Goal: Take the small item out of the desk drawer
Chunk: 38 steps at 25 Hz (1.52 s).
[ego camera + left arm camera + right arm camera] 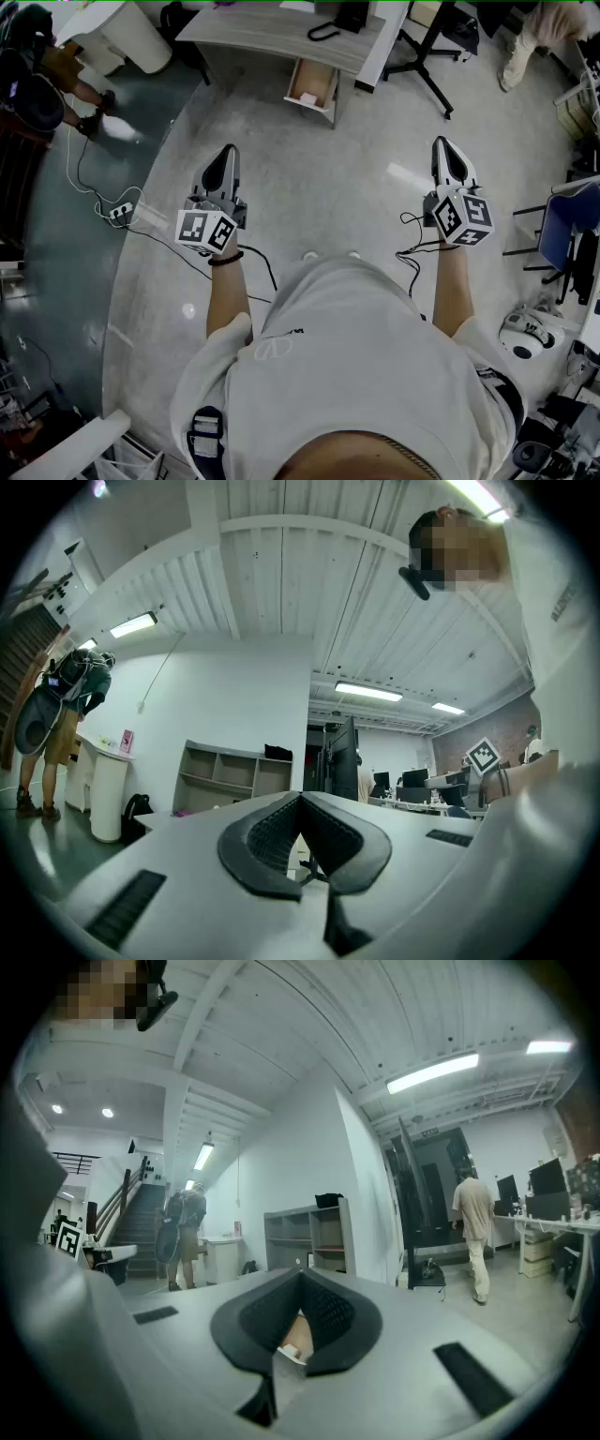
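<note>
A wooden drawer (313, 84) stands pulled out under the grey desk (272, 28) at the far end of the floor. A small pale item (307, 97) lies in it. I hold both grippers level in the air, well short of the desk. My left gripper (225, 156) points toward the drawer's left, and my right gripper (446, 148) toward its right. In the left gripper view the left gripper (300, 797) has its jaws together, with nothing between them. The right gripper (300, 1274) is also shut and empty. The wooden drawer (298, 1333) shows below its tips.
A black desk frame (427, 56) stands right of the drawer. A power strip (120, 212) and cables lie on the floor at left. There is a blue chair (572, 225) at right. A person with a backpack (56, 714) stands at left, and another person (473, 1232) walks off.
</note>
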Available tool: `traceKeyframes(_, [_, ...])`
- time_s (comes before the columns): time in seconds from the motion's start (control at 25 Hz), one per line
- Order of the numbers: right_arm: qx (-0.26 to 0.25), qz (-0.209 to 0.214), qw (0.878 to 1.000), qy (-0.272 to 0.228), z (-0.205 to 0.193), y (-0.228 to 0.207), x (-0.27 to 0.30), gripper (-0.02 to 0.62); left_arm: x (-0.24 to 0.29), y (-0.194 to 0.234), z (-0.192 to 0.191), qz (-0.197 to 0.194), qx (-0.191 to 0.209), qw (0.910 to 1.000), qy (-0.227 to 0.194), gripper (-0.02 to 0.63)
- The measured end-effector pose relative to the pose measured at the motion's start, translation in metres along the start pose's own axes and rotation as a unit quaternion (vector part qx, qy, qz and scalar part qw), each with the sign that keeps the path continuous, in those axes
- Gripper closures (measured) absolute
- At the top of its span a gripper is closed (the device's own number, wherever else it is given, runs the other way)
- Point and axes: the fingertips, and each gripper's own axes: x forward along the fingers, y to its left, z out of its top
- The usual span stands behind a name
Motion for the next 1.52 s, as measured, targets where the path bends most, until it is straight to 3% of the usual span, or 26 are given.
traceKeyframes(0.56, [0.013, -0.008, 1.000, -0.008, -0.004, 0.023, -0.002, 0.597, -0.019, 0.016, -0.002, -0.006, -0.012, 0.9999, 0.004, 0.606])
traceKeyframes(1.04, [0.020, -0.014, 1.000, 0.013, -0.031, 0.066, 0.011, 0.597, -0.045, 0.047, -0.034, -0.025, -0.032, 0.9984, 0.040, 0.606])
traceKeyframes(1.52, [0.021, -0.004, 1.000, 0.016, -0.036, 0.051, 0.059, 0.597, -0.003, 0.055, -0.047, -0.025, -0.036, 0.9982, 0.042, 0.606])
